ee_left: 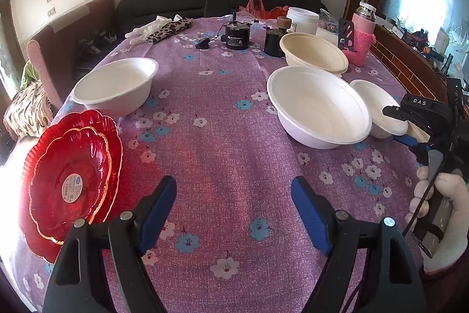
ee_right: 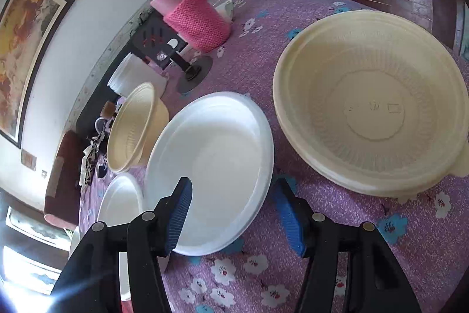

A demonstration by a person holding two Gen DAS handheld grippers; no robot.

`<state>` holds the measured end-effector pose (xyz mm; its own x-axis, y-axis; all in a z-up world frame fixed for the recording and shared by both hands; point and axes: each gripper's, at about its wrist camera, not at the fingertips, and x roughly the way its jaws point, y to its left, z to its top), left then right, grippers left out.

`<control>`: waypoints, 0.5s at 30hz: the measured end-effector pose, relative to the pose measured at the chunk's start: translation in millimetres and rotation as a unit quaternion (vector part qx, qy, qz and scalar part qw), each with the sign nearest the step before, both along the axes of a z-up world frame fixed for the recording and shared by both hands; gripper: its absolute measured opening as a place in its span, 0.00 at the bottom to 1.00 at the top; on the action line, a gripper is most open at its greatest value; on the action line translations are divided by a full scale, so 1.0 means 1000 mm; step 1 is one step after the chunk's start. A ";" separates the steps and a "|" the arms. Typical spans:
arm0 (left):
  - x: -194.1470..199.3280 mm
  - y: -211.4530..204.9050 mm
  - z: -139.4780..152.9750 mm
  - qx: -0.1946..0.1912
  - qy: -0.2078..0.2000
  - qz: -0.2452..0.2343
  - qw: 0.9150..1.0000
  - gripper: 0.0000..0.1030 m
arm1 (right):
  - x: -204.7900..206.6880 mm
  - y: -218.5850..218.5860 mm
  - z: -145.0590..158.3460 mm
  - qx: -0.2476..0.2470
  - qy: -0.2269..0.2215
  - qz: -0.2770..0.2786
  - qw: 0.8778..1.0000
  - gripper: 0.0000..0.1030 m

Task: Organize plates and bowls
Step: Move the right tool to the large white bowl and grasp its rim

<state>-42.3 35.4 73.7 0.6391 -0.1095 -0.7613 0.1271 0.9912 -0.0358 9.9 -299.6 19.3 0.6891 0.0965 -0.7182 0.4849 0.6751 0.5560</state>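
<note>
In the left wrist view, two stacked red plates point(ee_left: 70, 184) lie at the table's left edge, with a white bowl point(ee_left: 115, 85) behind them. A large white bowl point(ee_left: 319, 104), a smaller white bowl point(ee_left: 378, 107) and a cream bowl point(ee_left: 313, 53) sit at the right. My left gripper point(ee_left: 234, 189) is open and empty over bare cloth. My right gripper point(ee_right: 231, 195) is open, its fingers straddling the rim of a white bowl point(ee_right: 217, 160). A wide cream bowl point(ee_right: 372, 104) lies to its right, another cream bowl point(ee_right: 134, 128) and a white bowl point(ee_right: 120, 201) to its left.
A purple flowered tablecloth point(ee_left: 228, 137) covers the table. At the far end stand a black motor point(ee_left: 237, 35), a dark jar point(ee_left: 274, 41), a white tub point(ee_left: 303, 19) and a pink flask point(ee_left: 362, 28) point(ee_right: 187, 11). A dark sofa point(ee_left: 181, 2) is behind.
</note>
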 end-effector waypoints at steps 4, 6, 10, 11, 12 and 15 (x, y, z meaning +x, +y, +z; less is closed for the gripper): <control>-0.001 -0.002 0.002 -0.014 0.002 -0.007 1.000 0.77 | 0.003 -0.004 -0.003 0.005 0.011 0.004 1.000 0.17; 0.000 -0.006 0.003 -0.022 0.005 -0.015 1.000 0.77 | -0.002 -0.001 -0.005 0.005 0.014 0.017 1.000 0.15; 0.000 -0.015 0.002 -0.038 0.016 -0.030 0.999 0.77 | -0.021 -0.001 -0.007 0.014 0.025 0.039 0.999 0.15; -0.001 -0.017 0.003 -0.040 0.017 -0.035 0.998 0.77 | -0.028 -0.002 -0.007 0.019 0.029 0.043 0.998 0.15; -0.003 -0.020 0.003 -0.042 0.017 -0.040 0.998 0.77 | -0.036 -0.004 -0.008 0.025 0.034 0.049 0.998 0.15; -0.008 -0.032 0.005 -0.049 0.018 -0.065 0.996 0.77 | -0.063 -0.007 -0.010 0.042 0.052 0.078 0.995 0.15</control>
